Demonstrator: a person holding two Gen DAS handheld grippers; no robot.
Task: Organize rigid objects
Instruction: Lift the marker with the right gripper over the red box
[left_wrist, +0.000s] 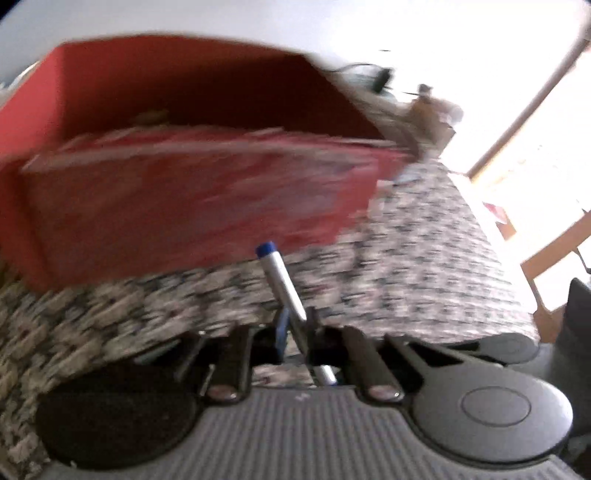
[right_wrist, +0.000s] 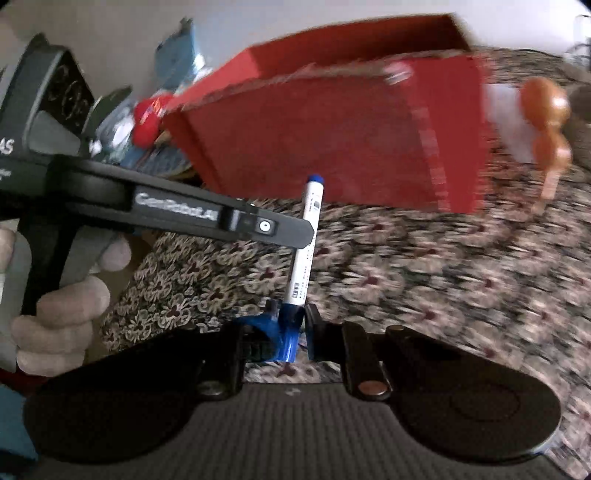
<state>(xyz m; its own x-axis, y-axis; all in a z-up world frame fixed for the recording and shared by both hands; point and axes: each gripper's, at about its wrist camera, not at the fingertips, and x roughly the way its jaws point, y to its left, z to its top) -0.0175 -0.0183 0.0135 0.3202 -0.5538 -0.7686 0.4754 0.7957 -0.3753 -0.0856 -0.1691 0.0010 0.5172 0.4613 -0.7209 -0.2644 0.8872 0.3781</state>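
A white marker (left_wrist: 280, 280) with a blue end sticks up from between the fingers of my left gripper (left_wrist: 295, 321), which is shut on it. In the right wrist view my right gripper (right_wrist: 291, 317) is shut on the blue-capped lower end of a white marker (right_wrist: 312, 206). My left gripper (right_wrist: 308, 230) reaches in from the left there, its tip meeting that marker's middle. Just beyond stands an open red box (left_wrist: 184, 206) (right_wrist: 314, 147) on the patterned cloth (right_wrist: 406, 277); its contents are blurred.
An orange gourd-shaped wooden piece (right_wrist: 546, 110) lies right of the box. Blue packets and a red item (right_wrist: 147, 122) are piled to its left. A person's hand (right_wrist: 55, 314) holds the left gripper. The cloth (left_wrist: 424, 258) drops off at the right edge.
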